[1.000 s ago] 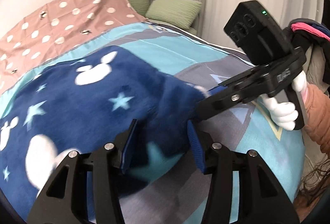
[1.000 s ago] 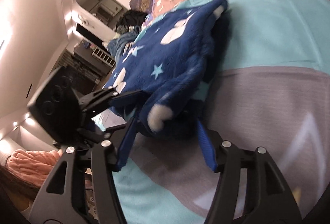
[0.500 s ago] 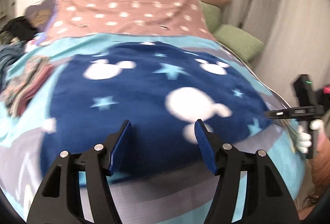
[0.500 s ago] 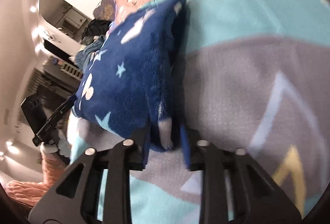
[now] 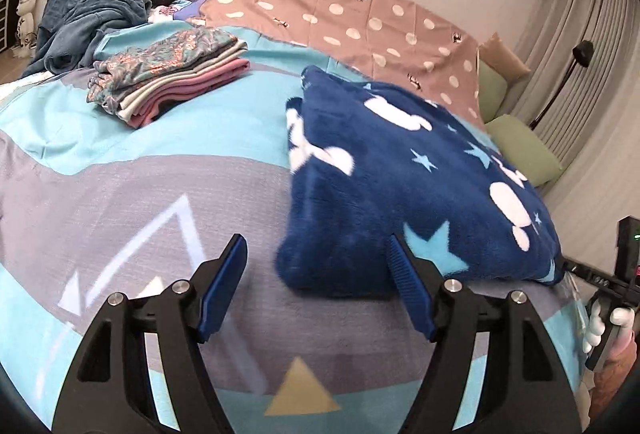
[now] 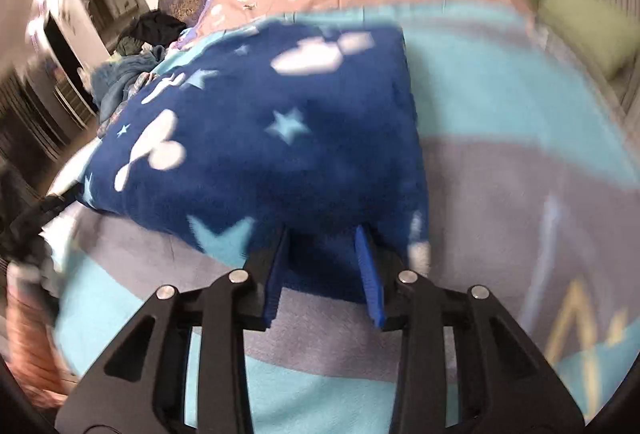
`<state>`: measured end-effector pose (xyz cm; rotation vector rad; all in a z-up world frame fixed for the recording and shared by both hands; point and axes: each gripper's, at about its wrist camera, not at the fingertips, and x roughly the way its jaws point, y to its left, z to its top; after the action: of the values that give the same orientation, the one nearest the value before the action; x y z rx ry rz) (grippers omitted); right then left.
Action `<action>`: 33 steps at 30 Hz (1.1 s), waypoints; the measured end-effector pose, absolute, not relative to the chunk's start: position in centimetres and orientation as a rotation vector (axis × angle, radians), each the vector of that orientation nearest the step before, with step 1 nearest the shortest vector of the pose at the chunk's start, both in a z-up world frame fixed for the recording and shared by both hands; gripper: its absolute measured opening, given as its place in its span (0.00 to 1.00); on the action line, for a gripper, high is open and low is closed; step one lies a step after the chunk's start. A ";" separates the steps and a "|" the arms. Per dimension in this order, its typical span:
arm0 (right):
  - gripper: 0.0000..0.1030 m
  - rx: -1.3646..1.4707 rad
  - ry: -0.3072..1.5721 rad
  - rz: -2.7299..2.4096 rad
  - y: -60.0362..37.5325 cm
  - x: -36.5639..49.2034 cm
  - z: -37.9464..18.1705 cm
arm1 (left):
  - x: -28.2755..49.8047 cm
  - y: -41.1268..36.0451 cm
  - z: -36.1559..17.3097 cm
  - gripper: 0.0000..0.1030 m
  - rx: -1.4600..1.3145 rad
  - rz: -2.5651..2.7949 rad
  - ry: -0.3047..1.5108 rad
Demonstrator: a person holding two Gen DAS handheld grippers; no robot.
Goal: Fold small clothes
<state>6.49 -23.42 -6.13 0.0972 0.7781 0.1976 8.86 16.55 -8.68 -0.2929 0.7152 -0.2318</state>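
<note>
Your left tool [image 5: 316, 284] sits at the lower centre of the left wrist view with its jaws apart and opening. Nothing is between them; only the grey and turquoise bed cover [image 5: 132, 202] shows in the gap. The folded blue fleece garment [image 5: 404, 186], printed with white shapes and pale stars, lies on the bed at the centre right of that view, its near edge just behind the right-hand pad.

Your right tool [image 6: 322, 270] appears at the lower centre of the right wrist view. Its jaws are narrowly apart and opening slightly, with the near edge of the blue fleece garment [image 6: 280, 138] between the pads. The view is blurred, so you cannot tell whether the pads press on the cloth.

A stack of folded clothes [image 5: 168, 74] rests at the upper left of the left wrist view, well apart from the fleece. Unfolded laundry [image 5: 96, 10] is heaped behind it.
</note>
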 end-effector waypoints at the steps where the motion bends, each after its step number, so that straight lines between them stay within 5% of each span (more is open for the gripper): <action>1: 0.35 0.058 0.747 0.205 -22.6 6.1 -5.2 | 8.9 17.3 -8.6 0.71 -0.319 -0.251 0.709; 4: 0.51 -0.130 0.650 0.256 -16.9 4.8 -3.2 | 8.9 18.6 -8.9 0.68 -0.411 -0.322 0.690; 5: 0.60 -0.173 0.632 0.273 -15.6 4.4 -3.1 | 8.9 18.9 -8.9 0.59 -0.427 -0.336 0.683; 6: 0.64 -0.223 0.613 0.299 -13.6 4.3 -3.1 | 8.6 19.2 -8.9 0.37 -0.441 -0.344 0.670; 8: 0.67 -0.316 0.586 0.369 -8.8 4.4 -3.3 | 8.3 20.3 -9.0 0.09 -0.484 -0.341 0.647; 14: 0.67 -0.464 0.594 0.518 1.6 4.7 -5.2 | 8.5 21.9 -9.5 0.08 -0.572 -0.462 0.625; 16: 0.67 -0.491 0.611 0.527 3.6 5.5 -5.6 | 9.3 21.4 -9.7 0.28 -0.568 -0.529 0.657; 17: 0.67 -0.491 0.622 0.533 4.1 5.9 -5.8 | 9.9 21.0 -9.9 0.50 -0.561 -0.552 0.684; 18: 0.67 -0.489 0.630 0.534 4.3 6.0 -5.9 | 10.6 20.3 -10.2 0.54 -0.543 -0.576 0.721; 20: 0.67 -0.475 0.648 0.526 4.8 6.6 -5.9 | 11.9 19.2 -10.6 0.54 -0.510 -0.613 0.775; 22: 0.68 -0.445 0.662 0.507 4.9 7.2 -5.6 | 12.8 18.6 -10.6 0.22 -0.467 -0.612 0.791; 24: 0.68 -0.424 0.673 0.493 4.6 7.5 -5.5 | 12.9 19.5 -10.8 0.09 -0.503 -0.628 0.804; 33: 0.68 -0.460 0.687 0.491 5.7 7.5 -6.9 | 10.6 20.4 -11.5 0.09 -0.467 -0.594 0.803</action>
<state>7.48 5.67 -6.92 -0.4595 0.6871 0.4914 10.56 20.44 -11.47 -0.4669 0.8028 -0.5937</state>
